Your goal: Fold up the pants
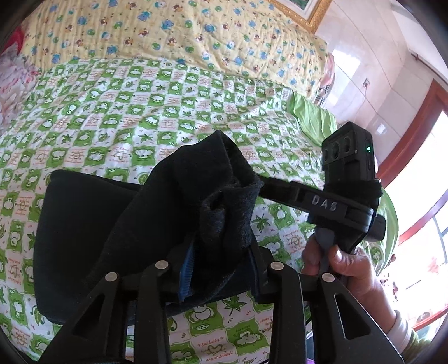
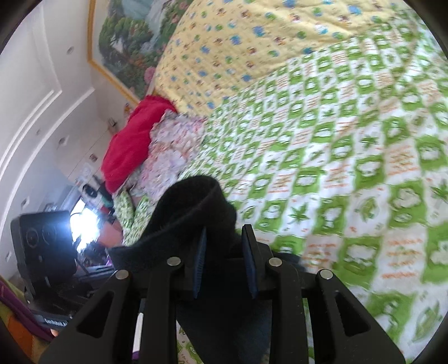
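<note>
Left wrist view: left tool [image 1: 221, 266], black with blue pads [image 1: 186, 270], clenched on a bunched, raised fold of the black pants [image 1: 92, 224]; the rest of the pants lies flat on the bed, spreading left of the tool over the green-and-white checked sheet [image 1: 168, 112]. The lifted cloth rises into a rolled cuff-like end near frame centre. Right tool [image 1: 268, 186], seen from the side, reaches in from the right with its tip touching the raised cloth; lettered "DAS" on its arm, a camera block with a green light mounted on top, held by the right hand [image 1: 338, 266] at the handle. Beyond the sheet, a yellow quilt [image 1: 182, 30] printed with small blue and green figures; a plain green cloth [image 1: 313, 117] at the bed's right edge; a gilt picture frame [image 1: 308, 14] on the wall; a window with red-brown trim at far right. Right wrist view, blurred: right tool [image 2: 224, 260] with its blue pads standing apart, black pants [image 2: 190, 212] cloth lying between them; whether they pinch the cloth cannot be told. A loop of the pants stands up ahead of the pads. Left tool's camera block [image 2: 42, 246] at lower left. A red cloth [image 2: 134, 140] and a pale flowered cloth [image 2: 170, 151] heaped at the bed's far side; a landscape painting [image 2: 126, 36] on the wall.
</note>
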Demonstrator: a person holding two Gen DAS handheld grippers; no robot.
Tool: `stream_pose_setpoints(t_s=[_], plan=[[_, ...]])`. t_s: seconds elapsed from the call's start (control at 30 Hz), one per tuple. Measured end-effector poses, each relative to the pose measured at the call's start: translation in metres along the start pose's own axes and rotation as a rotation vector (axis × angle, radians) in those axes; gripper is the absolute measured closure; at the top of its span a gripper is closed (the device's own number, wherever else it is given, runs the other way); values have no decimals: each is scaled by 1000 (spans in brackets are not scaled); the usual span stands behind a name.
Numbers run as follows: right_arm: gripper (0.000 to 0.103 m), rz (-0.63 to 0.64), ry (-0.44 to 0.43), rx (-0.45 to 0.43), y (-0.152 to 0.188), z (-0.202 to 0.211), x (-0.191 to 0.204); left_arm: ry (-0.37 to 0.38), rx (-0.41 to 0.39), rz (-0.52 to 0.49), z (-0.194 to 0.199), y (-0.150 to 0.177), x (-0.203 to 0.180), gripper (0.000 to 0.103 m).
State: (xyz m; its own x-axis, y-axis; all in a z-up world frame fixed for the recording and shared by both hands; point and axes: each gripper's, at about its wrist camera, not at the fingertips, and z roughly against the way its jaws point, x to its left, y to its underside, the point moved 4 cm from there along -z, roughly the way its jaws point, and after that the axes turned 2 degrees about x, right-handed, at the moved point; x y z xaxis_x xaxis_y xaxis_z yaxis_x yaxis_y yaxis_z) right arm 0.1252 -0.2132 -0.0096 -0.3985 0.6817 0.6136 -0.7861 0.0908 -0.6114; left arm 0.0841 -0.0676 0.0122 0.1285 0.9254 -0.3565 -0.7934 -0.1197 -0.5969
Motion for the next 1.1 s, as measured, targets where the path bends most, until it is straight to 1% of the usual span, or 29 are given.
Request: stream_pose_setpoints(t_s=[0.03,0.07,0.1,0.13,0.17,0.2,0.33,0.37,0.4,0.43,0.47,0.53,0.67,0.73,0.87,1.0,1.1], plan=[[74,-14,8,-9,1,4,-2,3,2,-2,-1,1,-1,69],[75,-28,17,-18,1,8,-5,11,6,-8,-2,2,-2,65],[74,-40,28,-27,2,13,-7,27,10,-11,-3,4,-4,54],[75,-50,39,-35,4,17,-9,51,21,-12,-5,5,-6,49],[73,-58,49,-42,6,21,-10,81,32,-11,-6,6,-7,47],[70,-68,63,-50,8,26,-11,97,36,-10,-6,7,-8,47],[61,-84,101,-79,11,39,-9,100,36,-19,-5,9,-9,47],[49,-87,107,-89,12,43,-7,105,37,-15,-5,9,-9,47],[35,-93,111,-103,13,47,-6,110,35,-8,-4,9,-8,47],[30,-96,119,-120,13,52,-4,113,32,-6,-2,8,-7,47],[27,-95,123,-137,13,56,-2,114,28,-5,0,8,-6,47],[27,-89,123,-156,12,62,5,115,17,1,6,7,-3,47],[27,-71,143,-159,9,63,19,111,1,23,15,5,6,47],[25,-53,169,-147,8,60,26,103,-11,34,20,4,13,46],[17,-20,237,-125,11,54,39,80,-34,50,29,2,26,45],[16,-3,288,-103,16,47,48,51,-60,68,40,1,41,42],[15,8,323,-110,19,46,54,35,-72,90,44,1,52,41]])
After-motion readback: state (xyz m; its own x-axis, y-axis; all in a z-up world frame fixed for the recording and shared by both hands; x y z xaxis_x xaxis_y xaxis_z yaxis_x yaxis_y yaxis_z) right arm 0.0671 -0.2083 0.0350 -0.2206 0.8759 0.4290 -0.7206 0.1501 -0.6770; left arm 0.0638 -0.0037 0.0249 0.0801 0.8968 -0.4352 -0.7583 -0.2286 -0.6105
